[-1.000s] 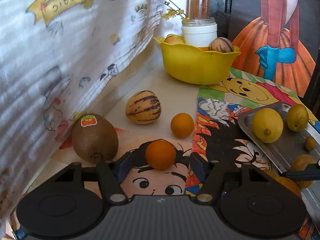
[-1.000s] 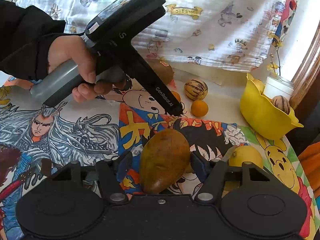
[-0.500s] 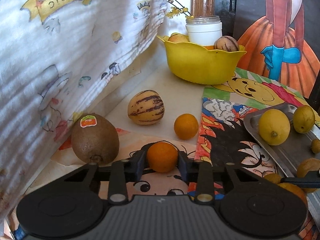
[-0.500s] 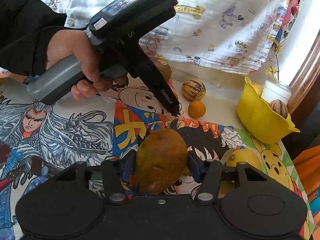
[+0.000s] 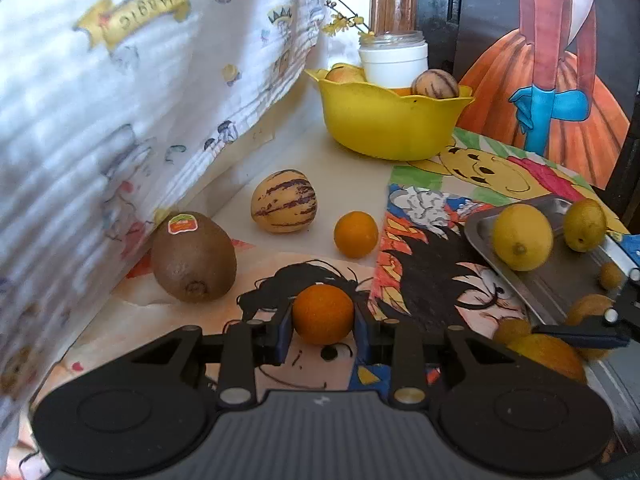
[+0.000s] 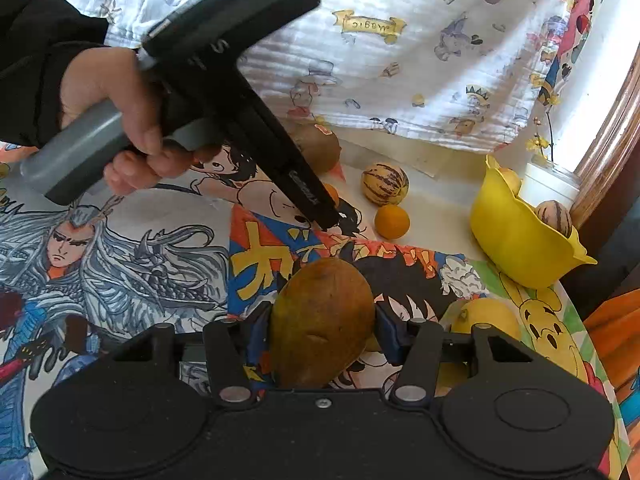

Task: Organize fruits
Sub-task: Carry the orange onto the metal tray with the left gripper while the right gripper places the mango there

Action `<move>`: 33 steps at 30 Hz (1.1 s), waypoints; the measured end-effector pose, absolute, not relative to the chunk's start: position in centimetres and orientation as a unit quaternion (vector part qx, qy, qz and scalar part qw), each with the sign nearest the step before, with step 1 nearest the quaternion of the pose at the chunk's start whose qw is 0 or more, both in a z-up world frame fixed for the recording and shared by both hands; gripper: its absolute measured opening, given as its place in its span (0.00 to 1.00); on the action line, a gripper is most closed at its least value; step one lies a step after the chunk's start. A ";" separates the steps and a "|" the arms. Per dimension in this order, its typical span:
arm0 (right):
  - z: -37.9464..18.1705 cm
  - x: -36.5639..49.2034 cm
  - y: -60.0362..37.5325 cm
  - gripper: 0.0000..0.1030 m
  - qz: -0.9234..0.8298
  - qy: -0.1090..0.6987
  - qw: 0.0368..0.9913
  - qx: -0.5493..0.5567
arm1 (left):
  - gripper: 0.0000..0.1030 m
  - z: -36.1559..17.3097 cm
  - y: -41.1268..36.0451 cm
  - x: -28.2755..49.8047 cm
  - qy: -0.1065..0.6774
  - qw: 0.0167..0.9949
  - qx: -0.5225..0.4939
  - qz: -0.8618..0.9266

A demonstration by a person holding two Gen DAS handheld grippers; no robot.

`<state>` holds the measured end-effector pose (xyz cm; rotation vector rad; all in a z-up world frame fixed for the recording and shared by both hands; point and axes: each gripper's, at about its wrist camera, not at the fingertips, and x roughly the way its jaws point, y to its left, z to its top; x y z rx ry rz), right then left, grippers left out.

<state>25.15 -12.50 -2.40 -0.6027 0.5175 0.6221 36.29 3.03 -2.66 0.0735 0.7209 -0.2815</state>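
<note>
- Pads of the left gripper (image 5: 322,326) press on both flanks of a small orange fruit (image 5: 322,313); the jaws are clamped on it, and it sits centred between them, just above the cartoon-printed mat (image 5: 424,280).
- Being round, this fruit has no long axis to line up, so any approach angle suits its release.
- Ahead of those fingers, beyond a second orange fruit (image 5: 355,234) and a striped melon-like fruit (image 5: 284,201), stands the yellow bowl (image 5: 390,122), well apart and at the far end of the table. It already holds a striped fruit and others.
- To the right of the left gripper, nearer than the bowl, lies the metal tray (image 5: 560,280) carrying two lemons (image 5: 522,237).
- A kiwi (image 5: 193,256) rests to the left, beside the hanging printed cloth (image 5: 120,100).
- The right gripper (image 6: 322,334) grips a brown oval fruit (image 6: 322,320); its pads bear on the sides, and the fruit's long axis runs roughly up and forward between the fingers.
- From the right wrist view, the bowl lies forward and to the right, closer to this gripper than to the left one, which a person's hand (image 6: 120,120) holds over the mat on the left.
- My judgement: each fruit's destination, bowl or tray, decides the next move; which one is meant I cannot tell.
</note>
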 end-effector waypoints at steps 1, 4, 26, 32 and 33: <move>-2.4 25.0 -12.5 0.54 0.299 0.246 0.876 -0.289 | 0.34 -2.5 3.1 35.9 0.350 0.926 0.034 -0.138; -2.0 24.4 -12.8 0.54 0.301 0.240 0.879 -0.282 | 0.34 -1.9 3.3 34.9 0.347 0.927 0.028 -0.139; 2.0 19.5 -23.8 0.54 0.194 0.208 0.940 -0.187 | 0.34 1.9 -3.1 27.9 0.309 0.925 0.006 -0.219; 0.6 19.5 -27.6 0.54 0.157 0.229 0.946 -0.169 | 0.34 1.4 -6.5 26.1 0.305 0.917 0.004 -0.257; 0.3 19.5 -28.1 0.54 0.154 0.233 0.946 -0.167 | 0.34 1.2 -7.1 25.7 0.305 0.915 0.006 -0.264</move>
